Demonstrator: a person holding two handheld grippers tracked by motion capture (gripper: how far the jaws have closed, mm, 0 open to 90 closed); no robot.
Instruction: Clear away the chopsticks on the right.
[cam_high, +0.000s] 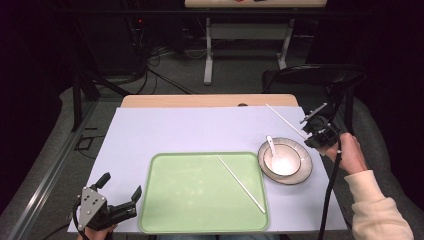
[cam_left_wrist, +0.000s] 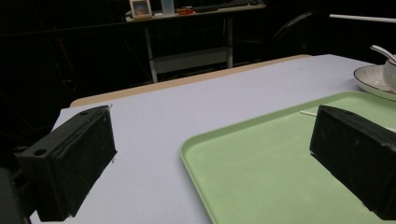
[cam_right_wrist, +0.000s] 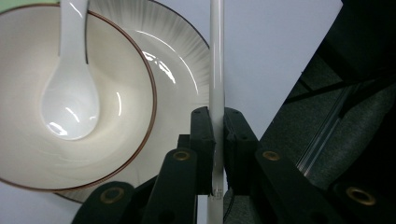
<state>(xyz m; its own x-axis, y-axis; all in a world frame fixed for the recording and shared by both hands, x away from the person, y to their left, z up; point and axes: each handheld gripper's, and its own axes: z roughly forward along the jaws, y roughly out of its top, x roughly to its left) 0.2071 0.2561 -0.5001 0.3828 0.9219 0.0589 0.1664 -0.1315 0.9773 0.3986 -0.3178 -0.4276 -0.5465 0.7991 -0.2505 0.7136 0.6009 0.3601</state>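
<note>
Your right gripper (cam_high: 311, 129) has its jaws pinched tight on a white chopstick (cam_high: 285, 120), held in the air just beyond the far right rim of the bowl (cam_high: 282, 161). In the high view the chopstick's long axis runs diagonally: its free end points away from you and to the left, toward the far edge of the tabletop (cam_high: 200, 130), while the gripped end sits at your jaws to the right of the bowl. In the right gripper view the chopstick (cam_right_wrist: 216, 70) runs straight up between the two pads, passing over the edge of the saucer (cam_right_wrist: 187, 70) that carries the bowl (cam_right_wrist: 126, 116).

A white ceramic spoon (cam_high: 273, 150) rests in the bowl, its handle leaning toward the far rim.

The second white chopstick (cam_high: 241, 184) lies flat on the green tray (cam_high: 165, 210), just left of the bowl. It also lies diagonally, from the tray's far middle down to its near right corner.

Your left gripper (cam_high: 120, 197) sits at the tray's near left corner, well apart from the bowl, its jaws spread wide with nothing between them. In the left gripper view the tray (cam_left_wrist: 261, 177) lies between the pads, with the saucer (cam_left_wrist: 369, 79) farther off.
</note>
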